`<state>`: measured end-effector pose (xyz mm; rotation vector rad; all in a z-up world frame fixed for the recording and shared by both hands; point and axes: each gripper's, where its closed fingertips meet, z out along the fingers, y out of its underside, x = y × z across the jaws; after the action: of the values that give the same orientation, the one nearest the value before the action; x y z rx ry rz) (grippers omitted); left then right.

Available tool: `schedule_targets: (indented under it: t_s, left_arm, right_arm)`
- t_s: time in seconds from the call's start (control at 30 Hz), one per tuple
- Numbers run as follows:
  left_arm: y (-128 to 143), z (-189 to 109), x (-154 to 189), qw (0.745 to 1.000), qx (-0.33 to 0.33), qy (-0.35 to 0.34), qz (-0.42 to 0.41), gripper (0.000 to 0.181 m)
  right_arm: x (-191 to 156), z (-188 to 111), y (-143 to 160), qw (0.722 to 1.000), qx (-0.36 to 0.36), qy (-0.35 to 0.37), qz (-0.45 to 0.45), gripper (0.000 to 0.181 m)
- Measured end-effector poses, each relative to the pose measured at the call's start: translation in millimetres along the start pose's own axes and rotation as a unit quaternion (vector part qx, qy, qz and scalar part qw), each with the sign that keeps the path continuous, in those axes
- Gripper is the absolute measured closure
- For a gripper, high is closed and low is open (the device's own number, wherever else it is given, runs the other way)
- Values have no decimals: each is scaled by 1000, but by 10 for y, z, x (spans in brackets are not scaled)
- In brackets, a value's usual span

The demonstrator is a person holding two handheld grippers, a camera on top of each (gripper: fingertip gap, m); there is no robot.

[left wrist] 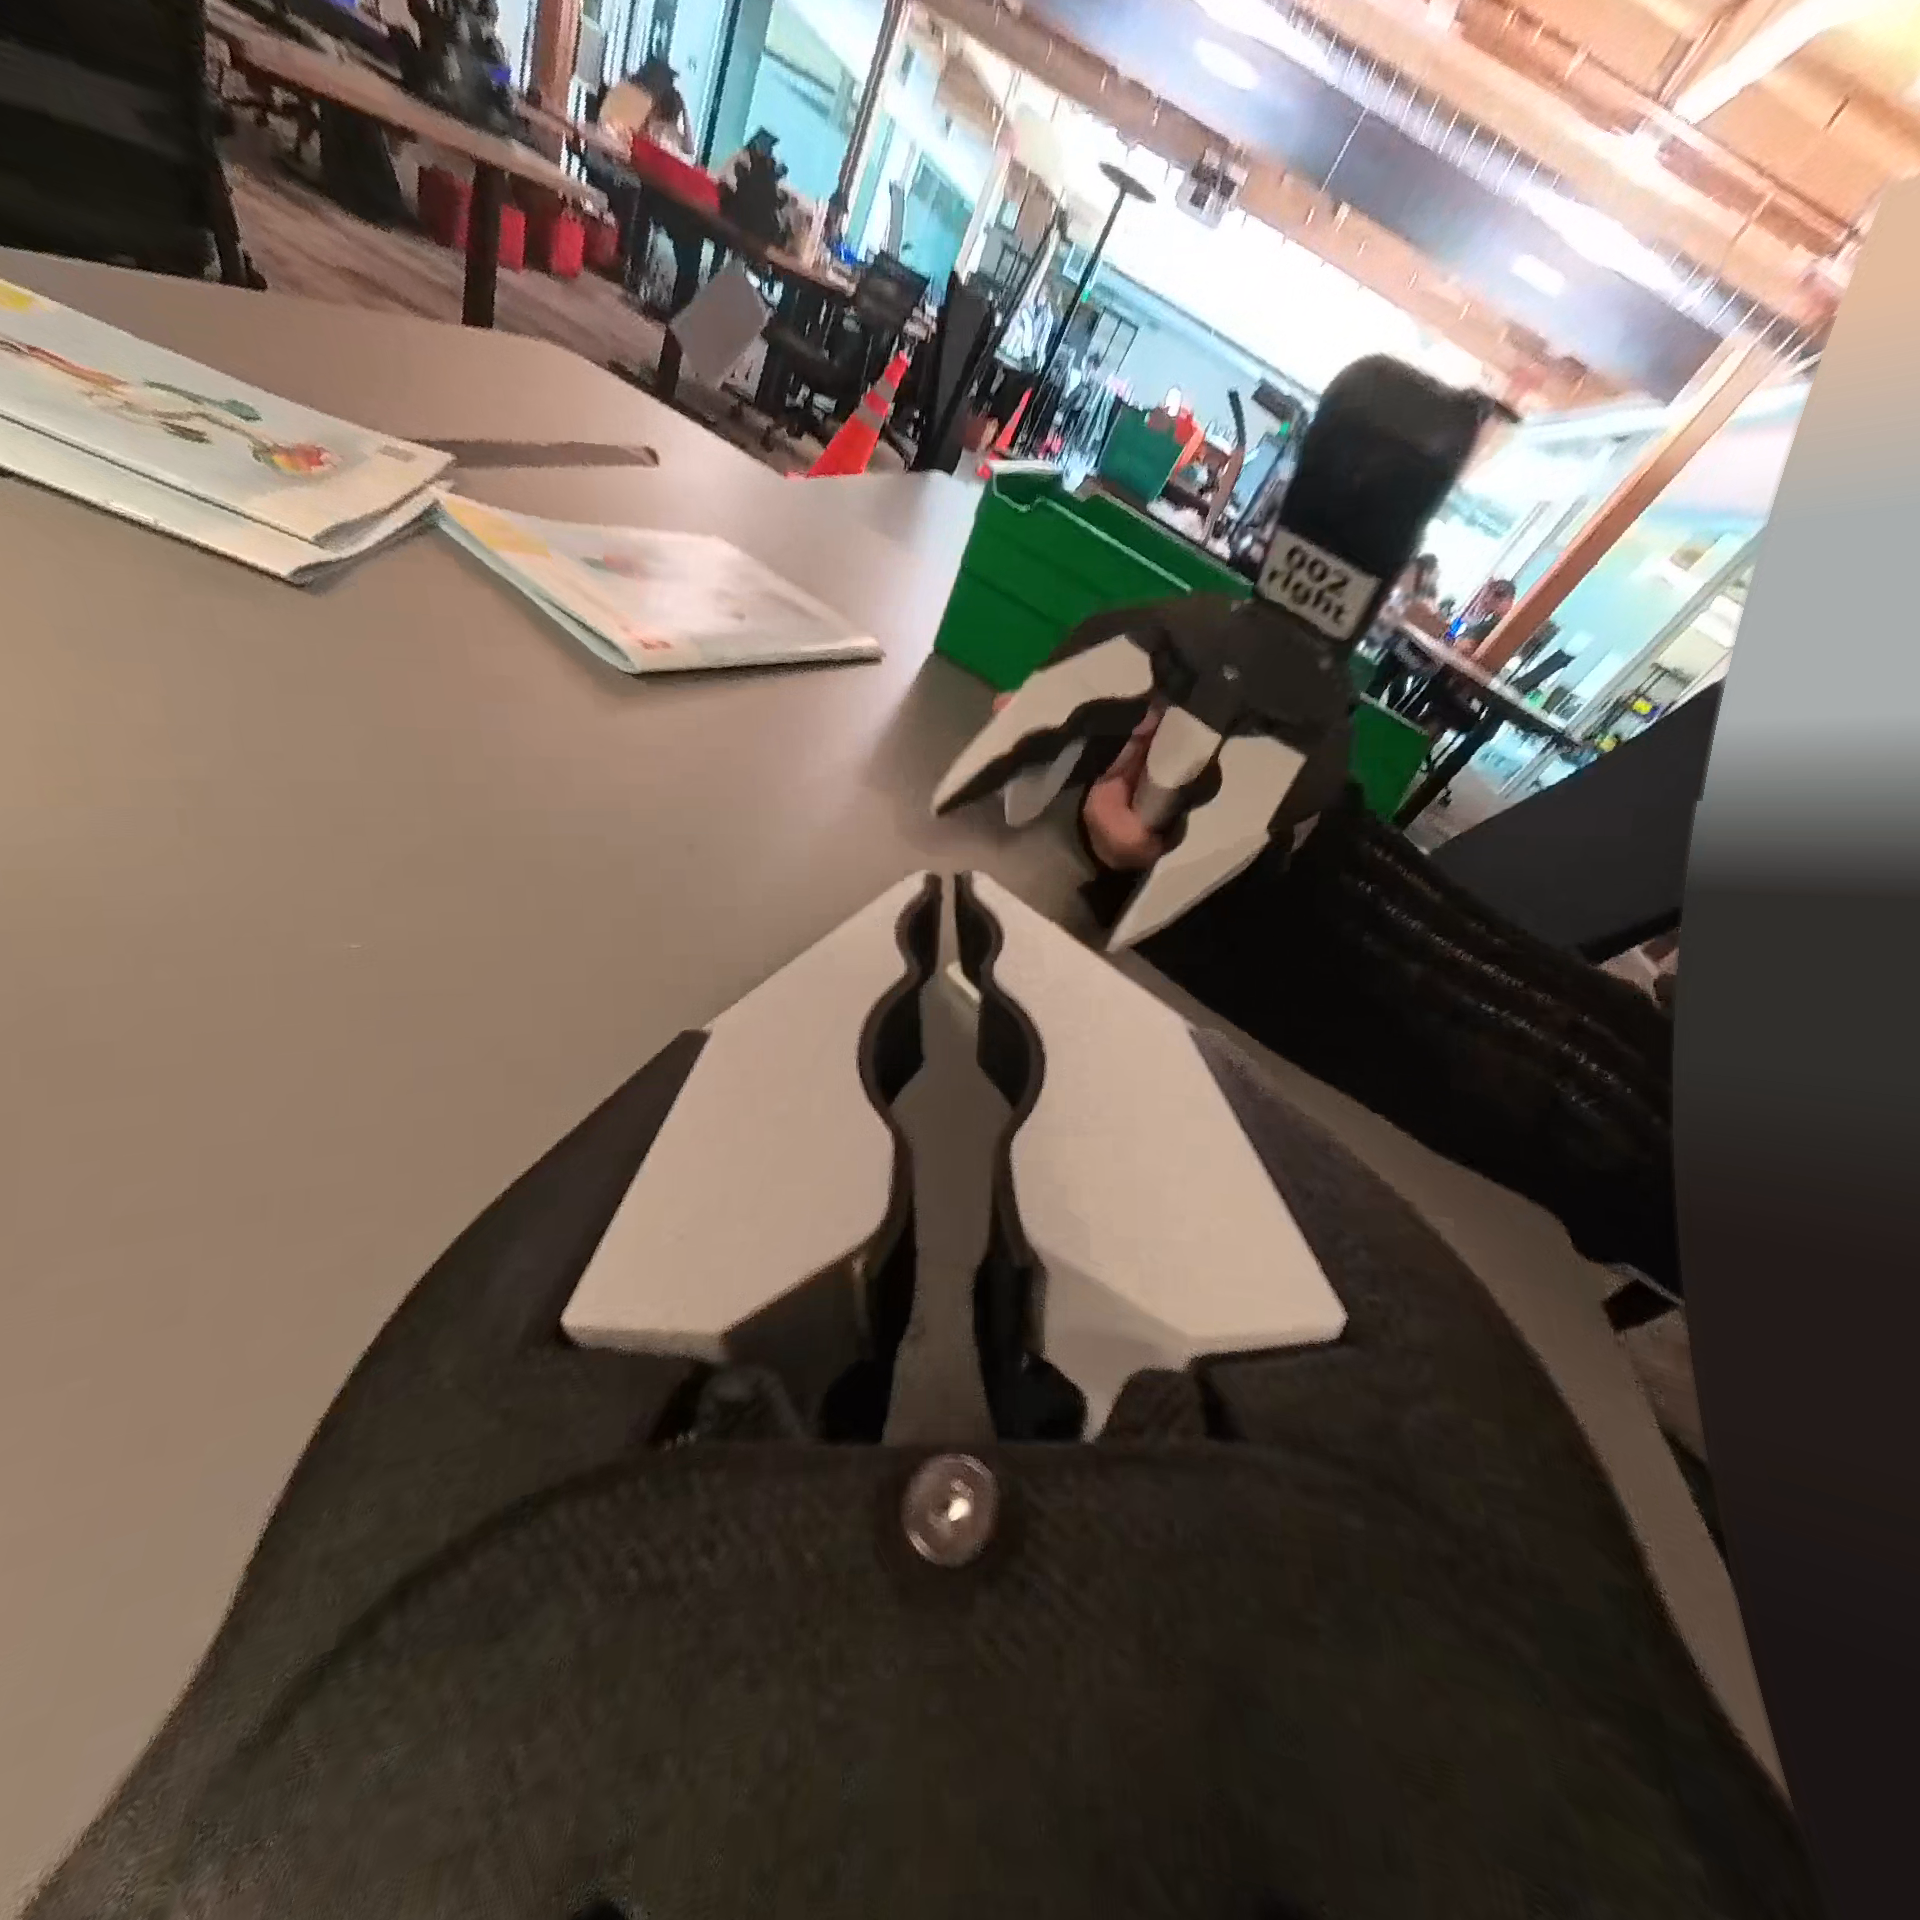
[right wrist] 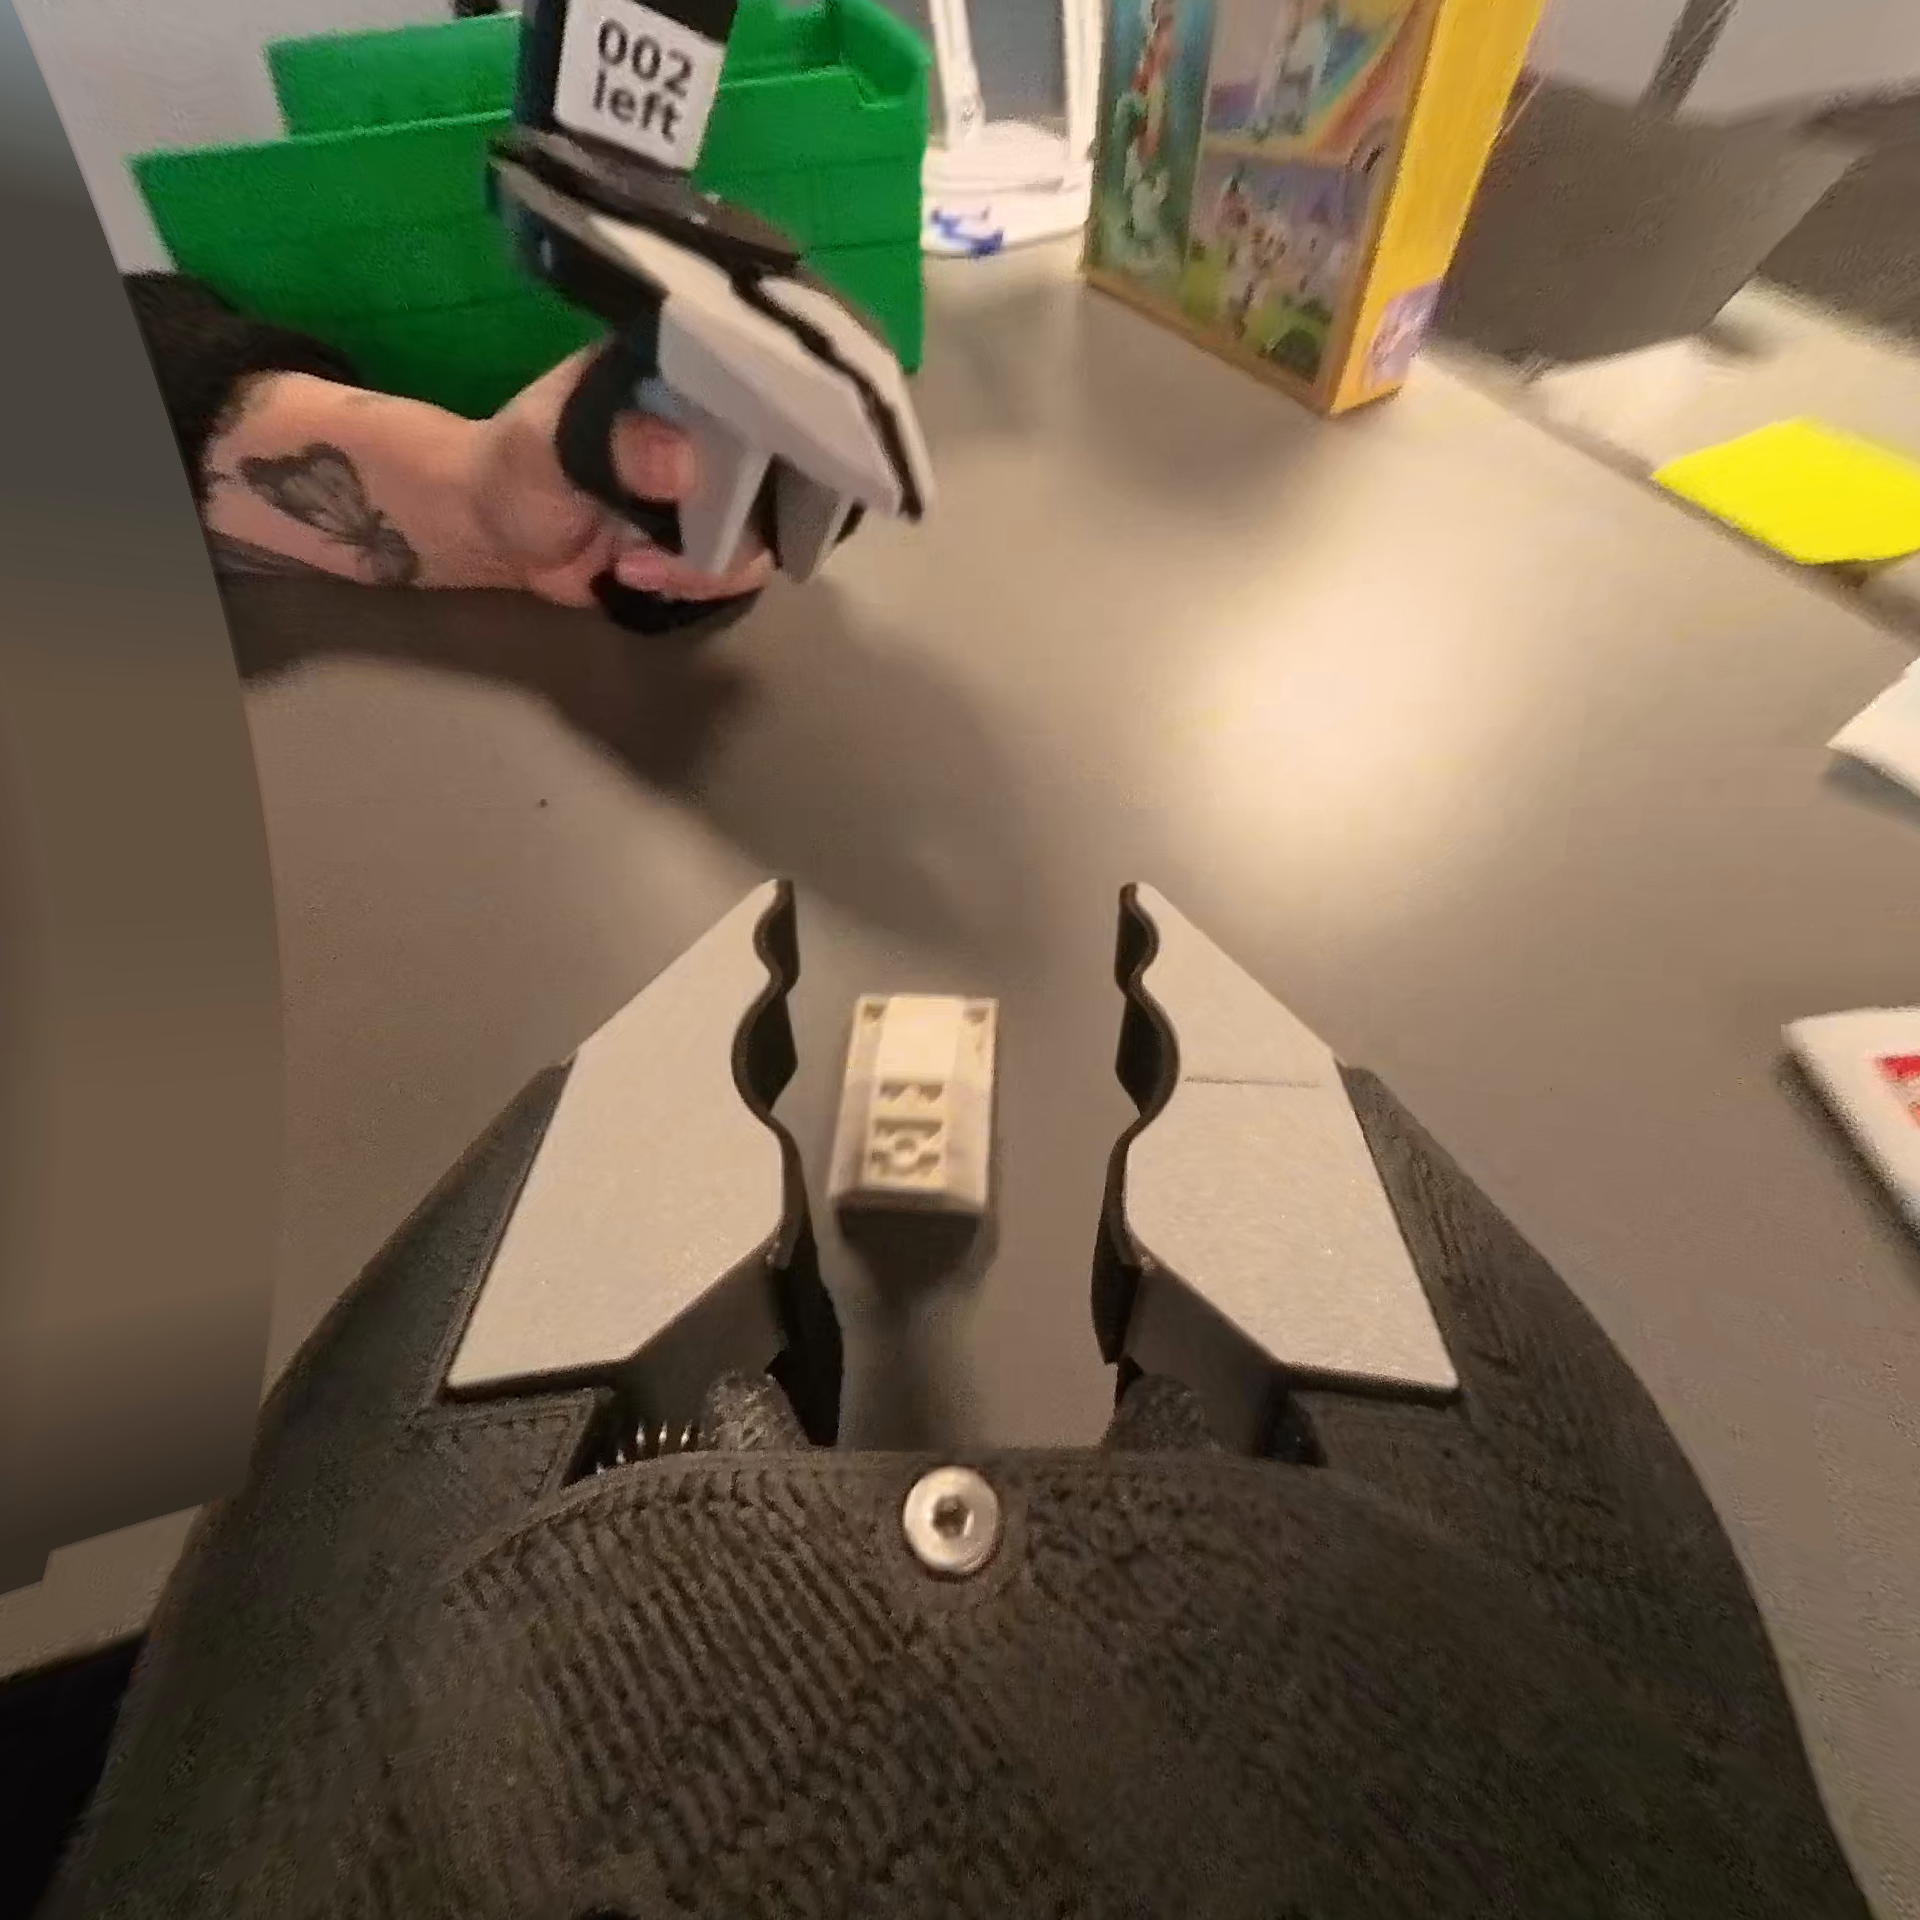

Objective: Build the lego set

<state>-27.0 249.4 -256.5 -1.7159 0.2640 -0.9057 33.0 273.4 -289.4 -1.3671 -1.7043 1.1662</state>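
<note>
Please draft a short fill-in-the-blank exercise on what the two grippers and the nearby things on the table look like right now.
1. The small grey block lies on the table between the fingers of the ____ gripper.
2. The left gripper has its fingers nearly ____, with nothing between them.
3. The bin behind the left gripper is ____ in colour.
4. The flat sheet at the table's far right is ____.

Missing words: right; shut; green; yellow

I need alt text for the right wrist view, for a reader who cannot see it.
The right gripper, fingers open, sits over a small grey brick lying on the grey table between them, untouched. Beyond, a hand holds the left gripper, shut, before a green bin; a colourful box stands farther right.
</note>
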Motion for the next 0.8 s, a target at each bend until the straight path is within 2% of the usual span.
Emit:
schedule_targets:
  t_s: [0.1, 0.27, 0.43, 0.63, 0.7, 0.8]
  left_arm:
    - [-37, -17, -15, 1000, 14, -1, -5, 180]
    - [-25, -7, -7, 1000, 10, -2, 1, 177]
    - [-49, -12, -7, 1000, 20, 3, -7, 169]
    - [-79, -22, -24, 999, 33, 4, -18, 160]
    - [-72, -18, -46, 999, 30, -3, -21, 168]
    - [-60, -9, -40, 1000, 26, -4, -17, 169]
  right_arm:
    - [-118, -67, 205, 995, -53, -55, 58, 122]
    - [-143, -91, 489, 988, -139, -47, 44, 130]
    - [-97, -78, 520, 987, -157, -18, 6, 149]
    - [-82, 55, 448, 987, -155, 4, -44, 150]
    - [-9, 113, 399, 984, -150, 40, -81, 150]
    - [57, 174, 245, 977, -124, 89, -150, 150]
